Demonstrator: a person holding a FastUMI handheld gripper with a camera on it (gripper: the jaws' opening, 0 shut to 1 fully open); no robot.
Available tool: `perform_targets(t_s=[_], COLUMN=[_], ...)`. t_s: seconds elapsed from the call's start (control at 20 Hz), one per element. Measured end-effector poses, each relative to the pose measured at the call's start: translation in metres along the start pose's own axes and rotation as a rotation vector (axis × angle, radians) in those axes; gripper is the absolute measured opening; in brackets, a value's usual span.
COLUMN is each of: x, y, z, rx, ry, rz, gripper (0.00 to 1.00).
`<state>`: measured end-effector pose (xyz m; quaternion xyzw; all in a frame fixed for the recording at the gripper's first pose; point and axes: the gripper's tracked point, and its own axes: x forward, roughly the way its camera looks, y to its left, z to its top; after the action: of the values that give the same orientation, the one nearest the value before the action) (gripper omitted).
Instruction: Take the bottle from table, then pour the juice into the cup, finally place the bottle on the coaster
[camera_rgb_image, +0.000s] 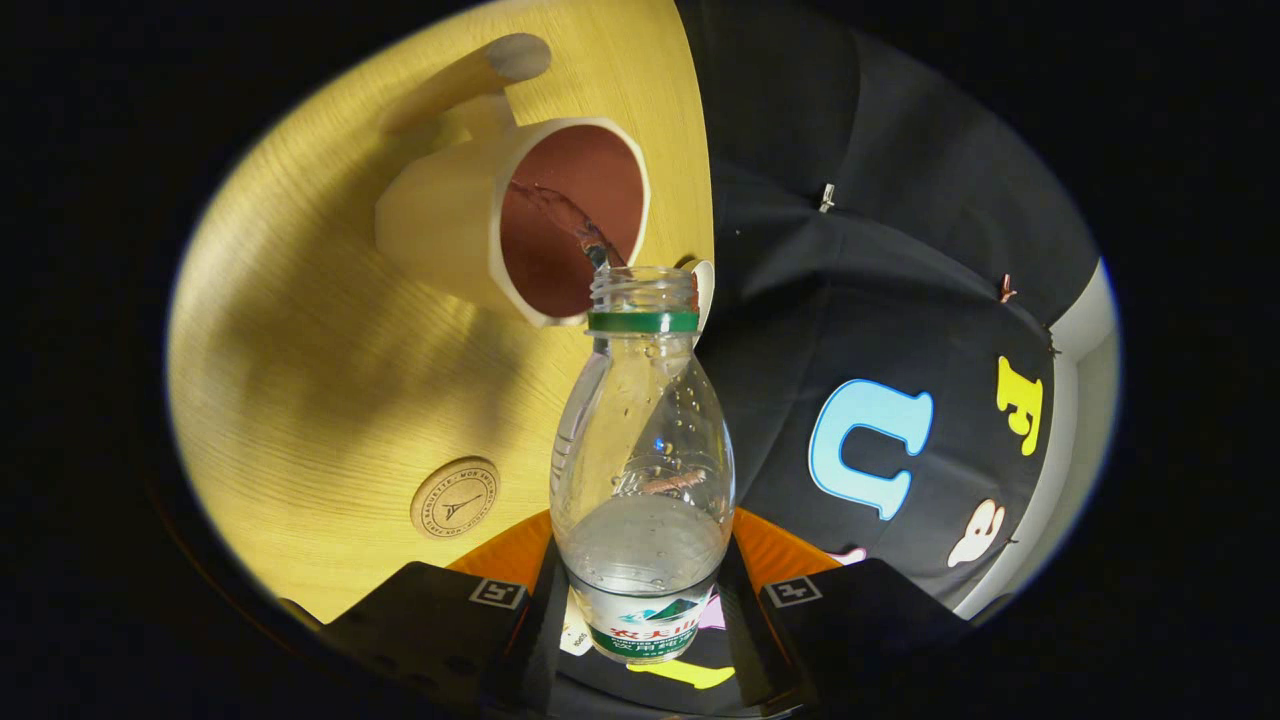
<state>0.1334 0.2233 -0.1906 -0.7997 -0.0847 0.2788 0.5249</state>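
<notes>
The bottle (642, 460) serves as the landmark; everything else is placed against it.

Well off to its left, low on the wooden table (300, 380), lies the coaster (455, 497), a small round wooden disc with a stamped ring and emblem, flat on the tabletop and apart from both the bottle and the cup; nothing stands on it.

Up and to the left of the bottle's mouth stands the cup (520, 215), cream outside and reddish-brown inside; its handle sticks out on the side away from the bottle; a thin dark stream of juice (575, 222) runs from the bottle's open neck into the cup's opening, the neck sitting just at the cup's near rim.

The bottle itself is clear plastic with a green ring under the threaded, uncapped neck and a label round its base; it is tipped forward toward the cup, its neck pointing away from the fingers; bubbles and a little liquid cling inside the body.

The gripper (642, 610) is clenched round the bottle's lower part; the left finger (440, 625) presses one side and the right finger (850, 615) the other, with the labelled base caught between them.

Right of the bottle hangs the black cloth wall (900, 250), beginning where the table's edge ends.
</notes>
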Motion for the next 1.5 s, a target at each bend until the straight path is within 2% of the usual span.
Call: perform_targets(t_s=[0.8, 1.5], x=[0.012, 0.013], y=[-0.026, -0.026], z=[-0.003, 0.010], rx=[-0.108, -0.225], ry=[-0.029, -0.074], rz=[-0.043, -0.056], gripper=[0.71, 0.71])
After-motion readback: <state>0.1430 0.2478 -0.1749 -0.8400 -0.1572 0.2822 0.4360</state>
